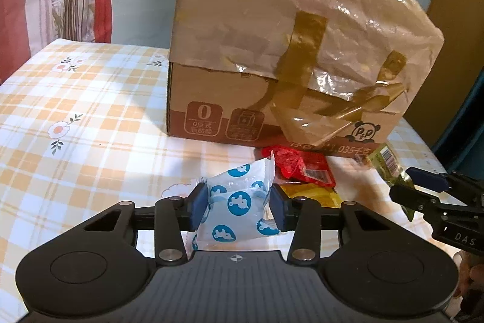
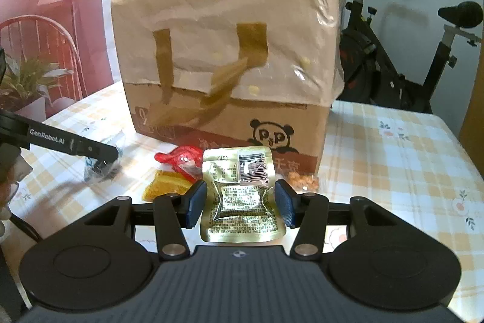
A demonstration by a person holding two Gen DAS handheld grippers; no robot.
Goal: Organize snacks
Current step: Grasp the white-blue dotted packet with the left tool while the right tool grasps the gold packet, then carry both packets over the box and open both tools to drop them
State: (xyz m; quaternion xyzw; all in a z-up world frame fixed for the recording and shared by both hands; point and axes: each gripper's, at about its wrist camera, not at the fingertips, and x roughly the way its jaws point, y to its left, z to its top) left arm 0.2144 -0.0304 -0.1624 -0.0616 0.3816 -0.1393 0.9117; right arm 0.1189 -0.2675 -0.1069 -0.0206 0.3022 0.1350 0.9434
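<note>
1. left wrist view: a white packet with blue dots [image 1: 239,202] was held between the pads of the left gripper [image 1: 239,206], whose jaws were closed on its sides, above the checked surface [image 1: 90,117].
2. a red packet [image 1: 298,168] and a yellow packet [image 1: 314,194] were seen just behind it, before the taped cardboard box [image 1: 272,50].
3. right wrist view: a gold pouch [image 2: 242,196] was pinched narrow and upright by the right gripper [image 2: 240,203], near the box front.

Cardboard box [image 1: 272,50] top cut off — left tongs [image 2: 103,168] blurred.
</note>
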